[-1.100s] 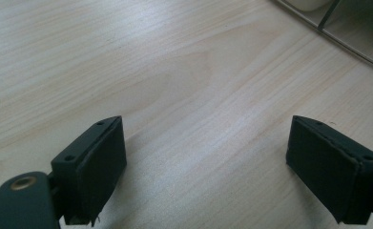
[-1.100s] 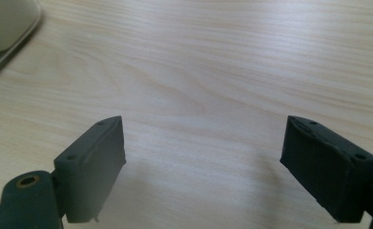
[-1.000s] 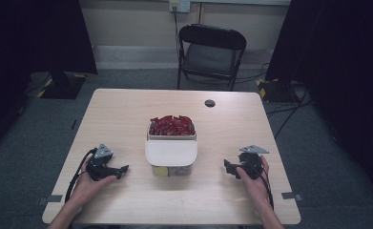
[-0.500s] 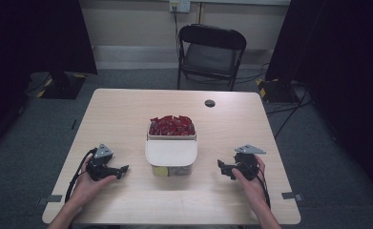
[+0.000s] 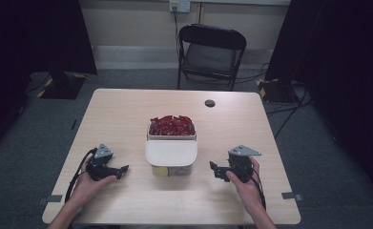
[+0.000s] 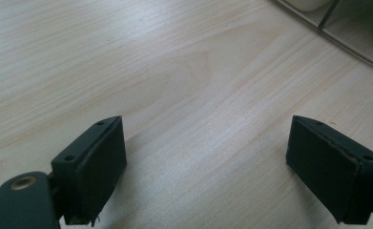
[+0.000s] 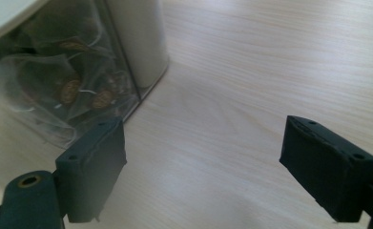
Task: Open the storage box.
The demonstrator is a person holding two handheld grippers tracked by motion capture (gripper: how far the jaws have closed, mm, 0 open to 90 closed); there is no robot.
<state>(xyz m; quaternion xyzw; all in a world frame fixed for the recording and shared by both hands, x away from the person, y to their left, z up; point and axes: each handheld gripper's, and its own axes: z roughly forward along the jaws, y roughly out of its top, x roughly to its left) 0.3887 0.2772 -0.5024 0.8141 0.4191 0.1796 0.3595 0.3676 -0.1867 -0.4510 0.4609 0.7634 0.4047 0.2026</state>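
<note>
While both hands rest on the near part of the table [image 5: 127,119], the left gripper [image 5: 122,170] has its fingers [image 6: 96,162] wide apart over bare wood, and the right gripper [image 5: 215,169] also has its fingers [image 7: 93,164] apart, nothing between them. Between the two, mid-table, stands the clear container [image 5: 171,157] with a white lid; red packets [image 5: 171,126] lie in its rear part. Farther off sits a small black disc [image 5: 210,103], and beyond the table a folding chair [image 5: 210,55].
</note>
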